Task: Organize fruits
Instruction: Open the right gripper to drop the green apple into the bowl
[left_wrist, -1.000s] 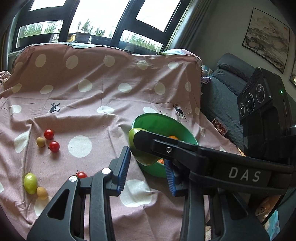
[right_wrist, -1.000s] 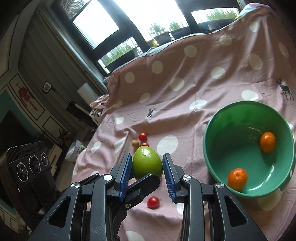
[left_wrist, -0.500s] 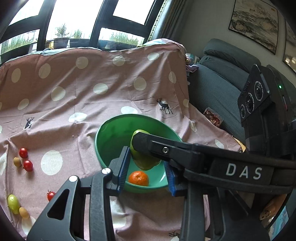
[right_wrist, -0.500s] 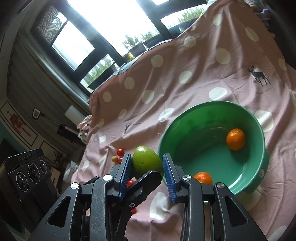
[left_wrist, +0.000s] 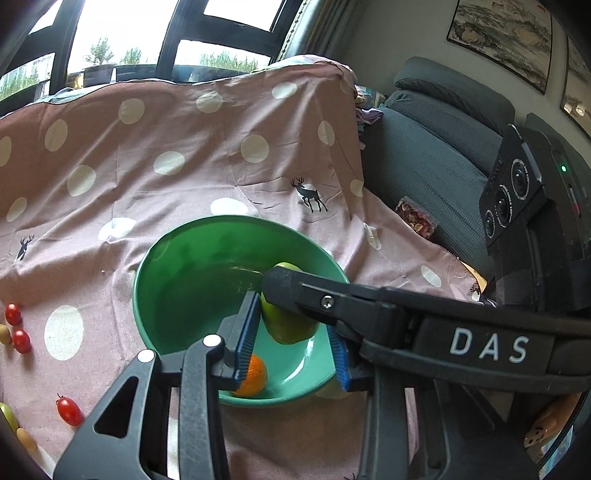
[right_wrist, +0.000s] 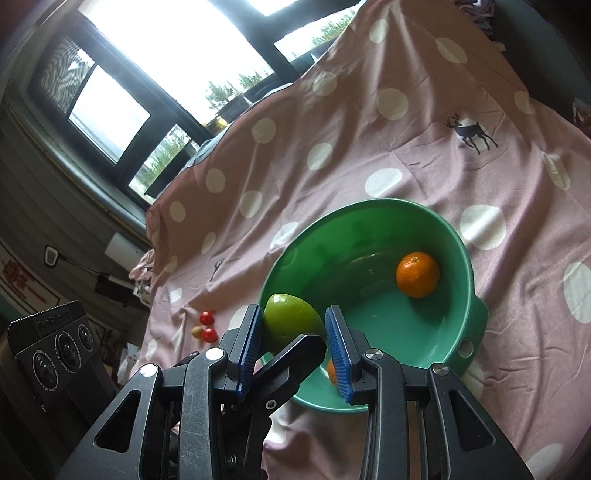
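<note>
My right gripper (right_wrist: 293, 326) is shut on a large green fruit (right_wrist: 290, 323) and holds it over the near-left rim of the green bowl (right_wrist: 463, 251). In the left wrist view the same fruit (left_wrist: 286, 326) hangs above the bowl (left_wrist: 147, 273), with the right gripper's finger crossing in front. Two oranges lie in the bowl: one at the far side (right_wrist: 417, 274), one near the rim (left_wrist: 253, 376). My left gripper (left_wrist: 293, 341) is open with nothing in it, just behind the fruit, above the bowl's near edge.
Small red, yellow and green tomatoes (left_wrist: 16, 330) lie on the pink dotted cloth (left_wrist: 184, 147) left of the bowl, with one red tomato (left_wrist: 69, 409) nearer. A dark sofa (left_wrist: 436, 155) stands to the right.
My right gripper has carried the green fruit to the right, from over the cloth to above the bowl. My left gripper has followed and stayed open.
</note>
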